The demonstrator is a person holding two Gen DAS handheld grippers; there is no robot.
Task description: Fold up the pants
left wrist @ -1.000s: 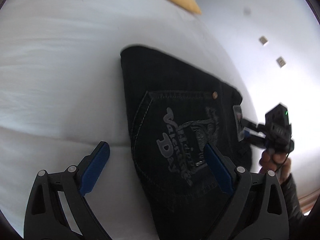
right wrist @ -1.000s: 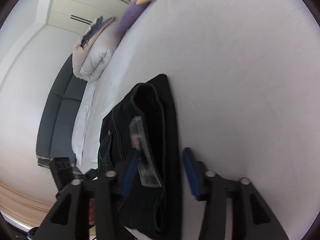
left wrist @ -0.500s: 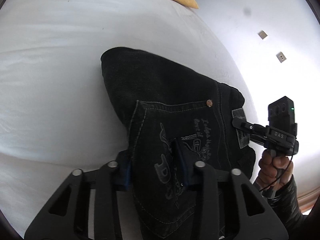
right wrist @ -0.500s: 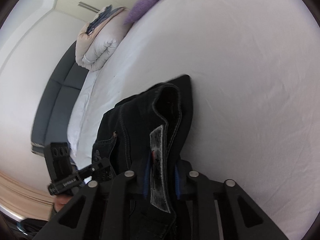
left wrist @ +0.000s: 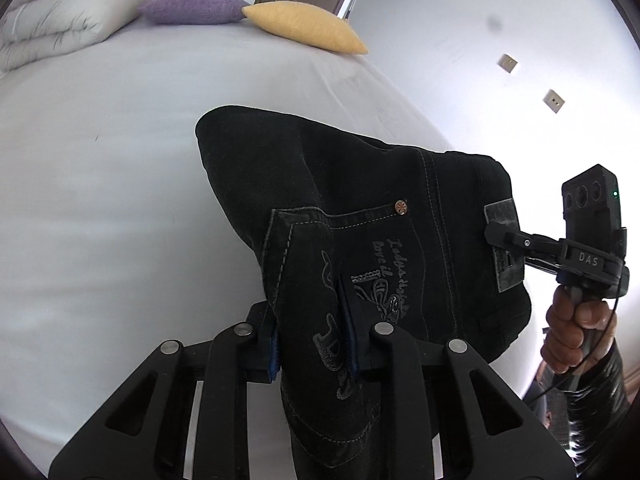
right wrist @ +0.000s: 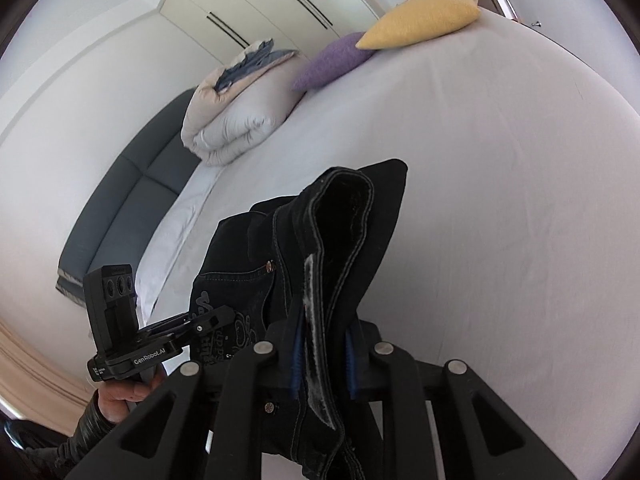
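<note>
Black denim: pants (left wrist: 360,184), folded bundle, held up over white bed (left wrist: 100,200) between both grippers
Left gripper (left wrist: 314,344): jaws just closed, clamped on back-pocket fold with grey embroidery
Right gripper (right wrist: 323,356): jaws just closed, pinching waistband by grey leather patch (left wrist: 505,254)
Far end of pants: sags toward sheet, contact unclear
Bed head: yellow pillow (left wrist: 304,26), purple pillow (left wrist: 192,6), folded duvet (right wrist: 236,116)
</note>
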